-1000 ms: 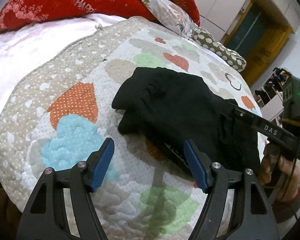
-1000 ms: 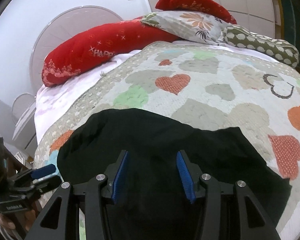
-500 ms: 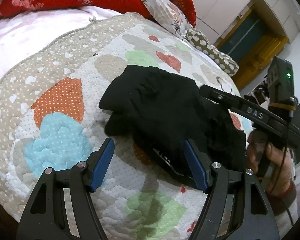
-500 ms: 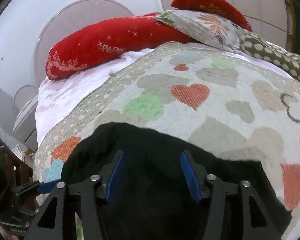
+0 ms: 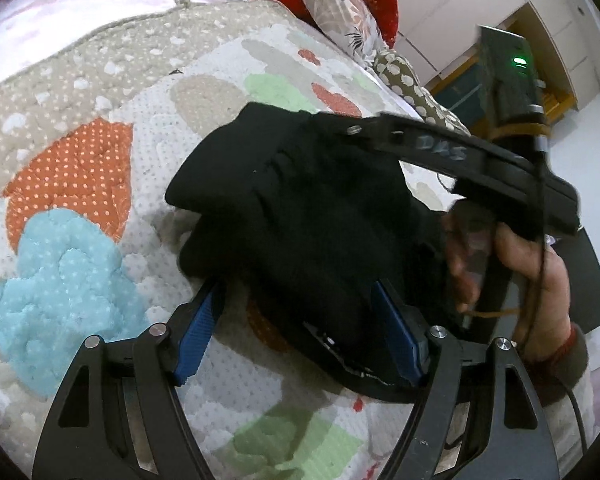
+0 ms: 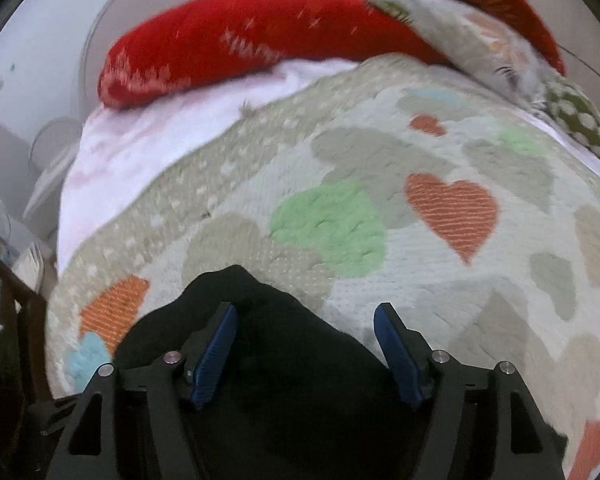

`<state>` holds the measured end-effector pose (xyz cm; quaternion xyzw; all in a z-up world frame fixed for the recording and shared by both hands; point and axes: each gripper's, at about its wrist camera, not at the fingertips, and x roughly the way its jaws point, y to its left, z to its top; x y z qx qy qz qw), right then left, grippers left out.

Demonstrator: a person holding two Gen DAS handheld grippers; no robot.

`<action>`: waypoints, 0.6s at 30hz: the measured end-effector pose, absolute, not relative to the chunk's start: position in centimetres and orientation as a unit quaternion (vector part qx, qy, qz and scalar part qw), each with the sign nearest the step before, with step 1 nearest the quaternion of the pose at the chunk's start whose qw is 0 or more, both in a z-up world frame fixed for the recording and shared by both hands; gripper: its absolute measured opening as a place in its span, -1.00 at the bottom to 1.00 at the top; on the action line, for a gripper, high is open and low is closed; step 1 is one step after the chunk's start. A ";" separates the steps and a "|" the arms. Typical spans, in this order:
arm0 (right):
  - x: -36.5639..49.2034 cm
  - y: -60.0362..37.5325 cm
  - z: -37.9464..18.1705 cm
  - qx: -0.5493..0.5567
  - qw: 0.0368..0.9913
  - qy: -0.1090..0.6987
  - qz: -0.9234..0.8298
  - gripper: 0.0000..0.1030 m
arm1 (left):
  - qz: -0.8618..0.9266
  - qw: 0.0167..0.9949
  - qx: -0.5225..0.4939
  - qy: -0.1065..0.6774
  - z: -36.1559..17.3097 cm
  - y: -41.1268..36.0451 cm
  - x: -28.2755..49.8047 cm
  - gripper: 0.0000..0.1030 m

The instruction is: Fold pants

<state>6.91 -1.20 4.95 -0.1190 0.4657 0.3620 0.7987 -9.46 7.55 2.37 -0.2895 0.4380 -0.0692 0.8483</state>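
Lying bunched on the quilt (image 5: pixel 100 168), the black pants (image 5: pixel 300 216) sit under 2 spread grippers, left gripper (image 5: pixel 300 332) and right gripper (image 6: pixel 304 344), both jaws just widened, empty. Risk: closing on 1 layer undoes the fold.

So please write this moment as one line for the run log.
task: fold pants | pants: bunched on quilt | left claw: open, just widened, around pants edge | right claw: open, just widened, above pants
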 end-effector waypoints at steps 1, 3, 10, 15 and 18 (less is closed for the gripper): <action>7.1 -0.9 4.5 -0.121 0.796 0.469 0.363 0.34 | -0.070 0.849 -0.291 0.435 2.4 7.6 -9.5 0.48; 7.7 -0.9 3.9 -0.100 0.790 0.475 0.373 0.30 | -0.073 0.851 -0.296 0.427 2.3 7.8 -9.4 0.48; 7.1 -3.5 5.7 -0.013 0.790 0.452 0.413 -0.74 | -0.100 0.864 -0.269 0.413 4.1 7.3 -8.7 -0.37; 4.4 -11.8 12.0 0.072 0.830 0.366 0.414 -0.91 | -0.171 0.906 -0.183 0.341 10.8 2.6 -10.7 -0.37; 2.1 -19.5 14.1 0.115 0.860 0.324 0.378 -0.92 | -0.238 0.914 -0.111 0.308 13.5 -3.1 -12.0 -0.37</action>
